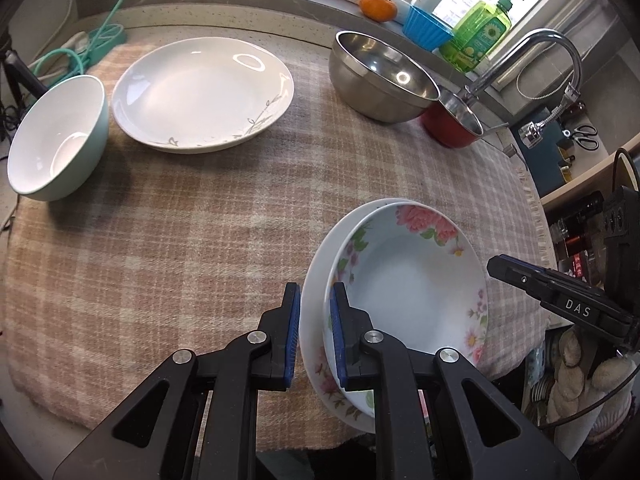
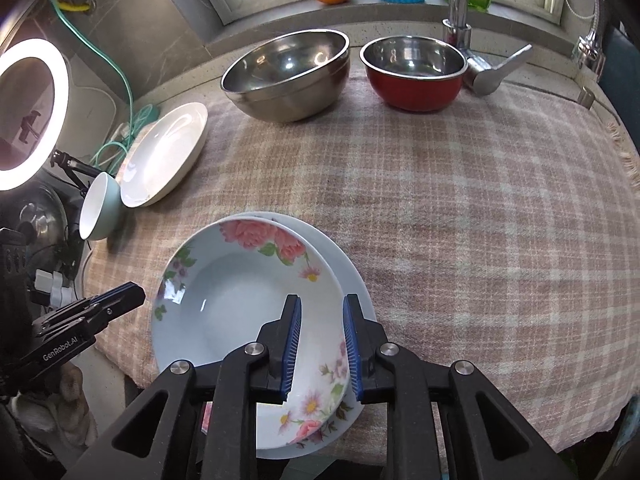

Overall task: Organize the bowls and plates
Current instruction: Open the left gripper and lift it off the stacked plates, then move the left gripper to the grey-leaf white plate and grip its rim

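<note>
A floral deep plate rests in a second floral plate at the near edge of the plaid cloth. My left gripper is open, its jaws on either side of the two plates' left rims. My right gripper is open, its jaws on either side of the top plate's near right rim. A white plate and a mint bowl lie at the far left. A steel bowl and a red bowl stand at the back.
A faucet rises behind the red bowl. An orange, a blue cup and a green soap bottle stand on the window sill. A green hose lies at the back left. A ring light glows at left.
</note>
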A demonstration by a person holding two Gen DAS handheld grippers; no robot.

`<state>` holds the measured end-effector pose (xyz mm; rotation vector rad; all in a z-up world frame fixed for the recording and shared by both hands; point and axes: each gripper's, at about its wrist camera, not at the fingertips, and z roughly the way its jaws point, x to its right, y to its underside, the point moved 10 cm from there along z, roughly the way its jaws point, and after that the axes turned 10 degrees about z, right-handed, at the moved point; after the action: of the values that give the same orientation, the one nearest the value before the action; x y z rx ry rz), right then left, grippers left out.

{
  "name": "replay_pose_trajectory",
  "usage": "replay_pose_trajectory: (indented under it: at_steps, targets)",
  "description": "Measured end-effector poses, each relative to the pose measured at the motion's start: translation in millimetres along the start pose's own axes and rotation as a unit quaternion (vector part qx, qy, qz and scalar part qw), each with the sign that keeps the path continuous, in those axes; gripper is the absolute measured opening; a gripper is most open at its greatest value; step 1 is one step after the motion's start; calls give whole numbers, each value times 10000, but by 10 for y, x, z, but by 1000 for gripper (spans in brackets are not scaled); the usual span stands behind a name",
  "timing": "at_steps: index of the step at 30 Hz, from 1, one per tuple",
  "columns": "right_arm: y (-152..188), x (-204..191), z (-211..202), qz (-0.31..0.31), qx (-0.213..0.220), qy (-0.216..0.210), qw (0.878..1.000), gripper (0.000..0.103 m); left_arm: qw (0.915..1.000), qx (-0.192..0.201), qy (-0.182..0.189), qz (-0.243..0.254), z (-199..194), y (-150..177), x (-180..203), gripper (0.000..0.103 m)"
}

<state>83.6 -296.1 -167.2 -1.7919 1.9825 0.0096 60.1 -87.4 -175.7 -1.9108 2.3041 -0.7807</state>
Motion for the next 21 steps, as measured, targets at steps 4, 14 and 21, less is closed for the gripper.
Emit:
replay_pose_trajectory:
  at_steps: [4,14,21]
  targets:
    - [-80,-146,-49,-83,79,-111,9999,20,9998,126,-35,-142,-80,-55,-97,13]
    - [-331,-644,-83,-190,193,-511,9983,21,9972,403,-200,-597,-323,-133,-537,14]
    - [-539,-1160,-65,-558,322,-766,9950,22,9940,538,-315,-899,-440,-142,-870,14]
